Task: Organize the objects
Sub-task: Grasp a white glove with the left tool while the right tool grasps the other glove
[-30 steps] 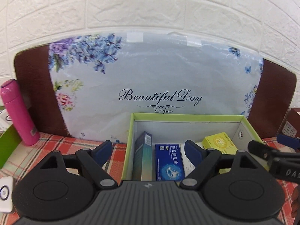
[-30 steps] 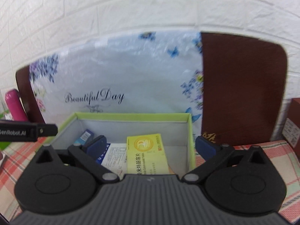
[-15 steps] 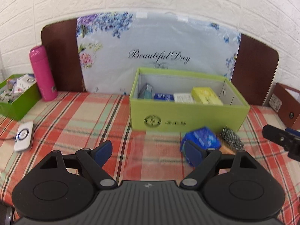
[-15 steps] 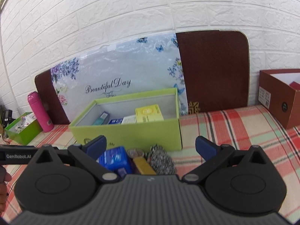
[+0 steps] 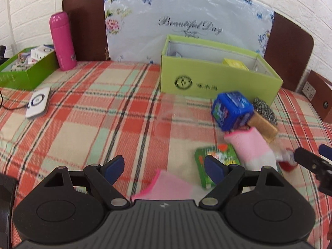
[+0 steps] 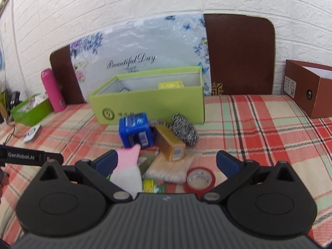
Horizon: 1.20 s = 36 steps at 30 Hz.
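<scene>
A light green open box stands at the back of the plaid table, with a yellow carton inside. In front of it lies a pile: a blue box, a steel scourer, a tan box, a pink and white sock, a green packet, a bundle of sticks and red tape. My left gripper is open above the cloth, left of the pile. My right gripper is open over the pile's near side.
A pink bottle and a dark green tray of small items sit at the back left. A white device with a cord lies nearby. A brown box stands at the right. A pink sheet lies under the left gripper.
Both grippers have pulled back from over the green box and tilted down, so the pile in front of it now fills the near view. Both stay open.
</scene>
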Tool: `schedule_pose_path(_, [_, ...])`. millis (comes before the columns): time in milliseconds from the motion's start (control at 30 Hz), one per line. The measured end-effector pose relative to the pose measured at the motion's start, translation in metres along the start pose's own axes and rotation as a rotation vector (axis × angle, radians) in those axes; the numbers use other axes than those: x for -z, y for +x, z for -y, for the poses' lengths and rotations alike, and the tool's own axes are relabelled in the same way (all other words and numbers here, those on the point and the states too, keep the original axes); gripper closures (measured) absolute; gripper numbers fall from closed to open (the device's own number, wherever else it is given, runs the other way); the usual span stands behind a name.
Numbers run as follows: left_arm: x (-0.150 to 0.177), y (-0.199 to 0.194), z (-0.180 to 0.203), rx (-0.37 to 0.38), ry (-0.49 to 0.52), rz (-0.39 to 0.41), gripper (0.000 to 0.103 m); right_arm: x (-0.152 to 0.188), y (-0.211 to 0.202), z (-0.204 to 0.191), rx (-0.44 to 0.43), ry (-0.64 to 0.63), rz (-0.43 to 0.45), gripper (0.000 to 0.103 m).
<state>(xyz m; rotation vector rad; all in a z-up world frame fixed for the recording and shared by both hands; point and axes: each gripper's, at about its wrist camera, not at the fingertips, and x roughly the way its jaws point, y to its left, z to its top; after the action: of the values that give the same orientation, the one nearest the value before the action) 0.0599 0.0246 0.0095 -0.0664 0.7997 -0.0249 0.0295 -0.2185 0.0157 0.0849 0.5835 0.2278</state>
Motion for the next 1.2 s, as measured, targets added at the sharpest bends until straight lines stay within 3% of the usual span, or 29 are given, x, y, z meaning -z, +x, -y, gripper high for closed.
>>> schedule_pose_path(133, [0.025, -0.002, 0.000, 0.057, 0.004, -0.075, 0.016, 0.016, 0.005, -0.013, -0.053, -0.024, -0.045, 0.000])
schedule_pose_path(233, [0.042, -0.008, -0.004, 0.124, -0.007, -0.123, 0.016, 0.023, 0.009, -0.029, -0.057, -0.115, -0.041, 0.002])
schedule_pose_path(333, [0.056, -0.010, -0.004, 0.148, -0.010, -0.139, 0.016, 0.029, 0.022, -0.043, -0.077, -0.183, -0.074, 0.015])
schedule_pose_path(367, [0.059, -0.008, -0.002, 0.149, -0.009, -0.148, 0.016, 0.031, 0.026, -0.047, -0.085, -0.203, -0.091, 0.025])
schedule_pose_path(400, [0.061, -0.005, 0.000, 0.141, -0.009, -0.157, 0.016, 0.033, 0.029, -0.050, -0.088, -0.220, -0.110, 0.049])
schedule_pose_path(433, [0.062, -0.004, 0.003, 0.130, -0.005, -0.157, 0.016, 0.034, 0.029, -0.052, -0.076, -0.233, -0.114, 0.065])
schedule_pose_path(500, [0.063, -0.002, 0.008, 0.144, 0.018, -0.113, 0.018, 0.031, 0.020, -0.051, -0.083, -0.227, -0.103, 0.086])
schedule_pose_path(533, [0.062, 0.001, 0.010, 0.162, 0.032, -0.098, 0.034, 0.029, 0.014, -0.048, -0.111, -0.201, -0.111, 0.090])
schedule_pose_path(567, [0.062, 0.004, 0.013, 0.158, 0.059, -0.086, 0.041, 0.026, 0.008, -0.043, -0.138, -0.169, -0.117, 0.091])
schedule_pose_path(633, [0.058, 0.009, 0.021, 0.153, 0.141, -0.057, 0.070, 0.023, -0.006, -0.032, -0.190, -0.119, -0.128, 0.091])
schedule_pose_path(700, [0.051, 0.014, 0.021, 0.197, 0.149, -0.061, 0.086, 0.026, -0.020, -0.020, -0.223, -0.078, -0.142, 0.091])
schedule_pose_path(733, [0.046, 0.017, 0.020, 0.218, 0.147, -0.062, 0.087, 0.029, -0.025, -0.015, -0.226, -0.069, -0.153, 0.091])
schedule_pose_path(833, [0.036, 0.028, 0.018, 0.243, 0.122, -0.072, 0.087, 0.043, -0.030, -0.004, -0.166, -0.066, -0.195, 0.091])
schedule_pose_path(900, [0.033, 0.029, 0.014, 0.254, 0.074, -0.093, 0.084, 0.052, -0.028, 0.002, -0.105, -0.053, -0.220, 0.083])
schedule_pose_path(933, [0.034, 0.027, 0.012, 0.255, 0.063, -0.099, 0.079, 0.055, -0.027, 0.004, -0.075, -0.047, -0.224, 0.077])
schedule_pose_path(967, [0.036, 0.023, 0.011, 0.248, 0.067, -0.101, 0.074, 0.057, -0.028, 0.006, -0.054, -0.043, -0.221, 0.061])
schedule_pose_path(1000, [0.039, 0.019, 0.011, 0.233, 0.079, -0.098, 0.061, 0.057, -0.029, 0.006, -0.046, -0.041, -0.212, 0.052])
schedule_pose_path(1033, [0.042, 0.015, 0.012, 0.216, 0.090, -0.093, 0.045, 0.056, -0.030, 0.005, -0.049, -0.044, -0.206, 0.050])
schedule_pose_path(1200, [0.046, 0.010, 0.012, 0.227, 0.074, -0.076, 0.038, 0.054, -0.030, -0.015, -0.048, -0.151, -0.185, 0.042])
